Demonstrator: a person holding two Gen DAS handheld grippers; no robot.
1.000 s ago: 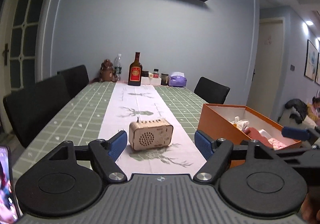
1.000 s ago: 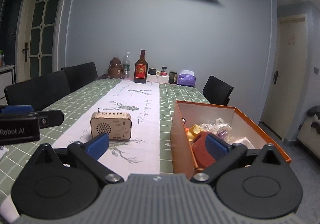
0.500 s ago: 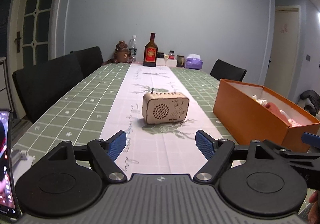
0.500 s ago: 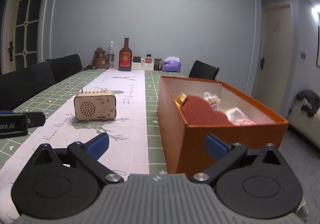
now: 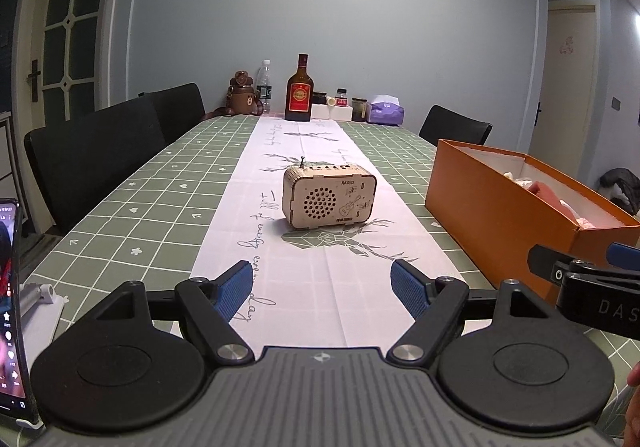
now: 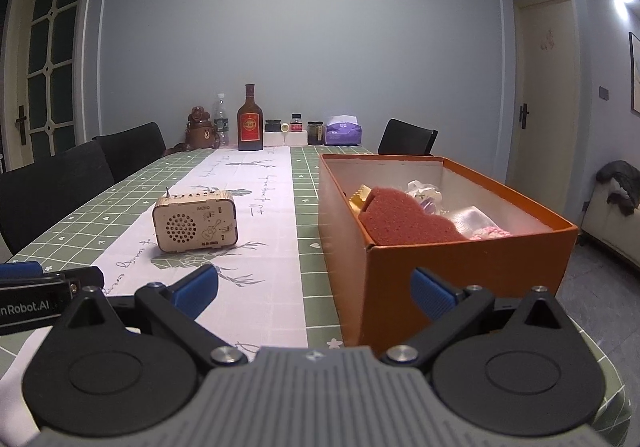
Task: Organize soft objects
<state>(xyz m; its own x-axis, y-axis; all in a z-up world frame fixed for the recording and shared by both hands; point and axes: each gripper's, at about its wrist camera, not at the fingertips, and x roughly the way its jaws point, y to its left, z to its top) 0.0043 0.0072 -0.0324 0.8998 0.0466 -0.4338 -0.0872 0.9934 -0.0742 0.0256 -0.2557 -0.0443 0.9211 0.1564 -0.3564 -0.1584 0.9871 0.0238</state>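
Left wrist view: the left hand-held gripper fills the bottom of the frame, level over the near edge of the bench, its blue-padded jaws spread wide and grasping nothing. The orange box holding the soft things sits at the right of the frame, beyond and to the right of the jaws, apart from them. A wooden radio stands on the white runner in the middle of the frame, straight ahead of the gap. A phone stands at the left edge. The right hand-held gripper pokes in at lower right.

Right wrist view: the right hand-held gripper is at the bottom, level, jaws released and wide apart with nothing between them. The orange box lies just ahead, its near end wall behind the right finger; how near they are I cannot tell. Inside, a red sponge rests at the near end, with pale soft items behind it. The radio stands centre left. The left hand-held gripper shows at the left edge.
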